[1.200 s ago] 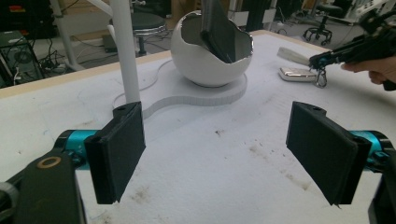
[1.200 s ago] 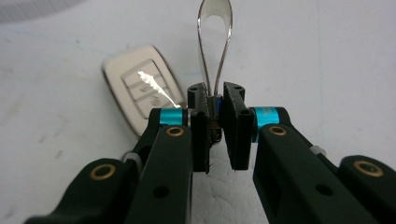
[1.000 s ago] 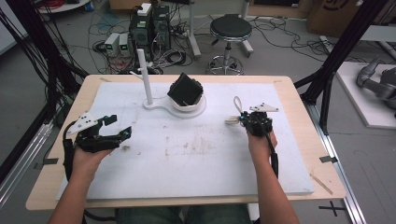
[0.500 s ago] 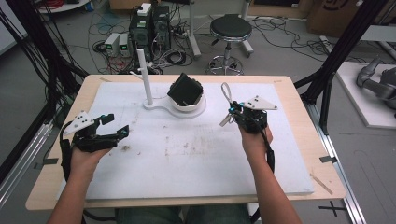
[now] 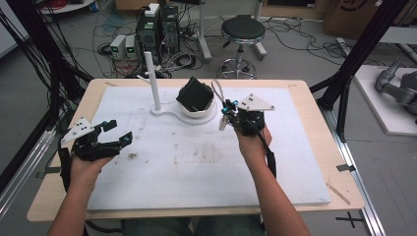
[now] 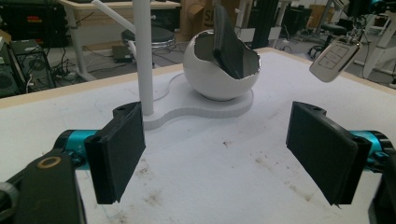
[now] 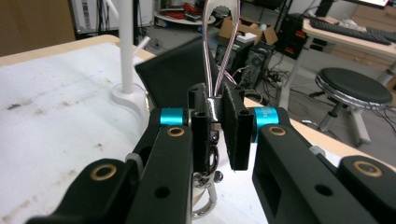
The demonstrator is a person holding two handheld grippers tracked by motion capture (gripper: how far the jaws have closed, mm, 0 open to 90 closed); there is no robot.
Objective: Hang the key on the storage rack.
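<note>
Key fob [image 6: 335, 58] on lanyard loop [image 7: 219, 42], clamped in right gripper [image 5: 229, 111]: jaws pinched tight on the metal clasp where loop meets key rings, loop standing up above the jaws, fob hanging below, off the mat. Sits just right of white bowl [image 6: 219, 74] on the stand base, near the far-centre of the foam mat [image 5: 206, 162].

Key relation: white post [image 5: 152, 81] with its side peg lies to the left of the held loop, beyond the bowl and the black pouch [image 5: 195, 93] tilted inside it. Loop's long axis roughly vertical, opening facing toward the post side. Judging from this, hanging the loop calls for travel leftward over the bowl, high enough to clear the pouch. Right hand clearly nearer to post top than left.

Left gripper [image 5: 110, 137] resting at near-left of mat, jaws wide apart, nothing between them, pointed toward the stand.

Writing: no readable brand or label on fob, pouch or stand; fob buttons visible but markings too small to read.
</note>
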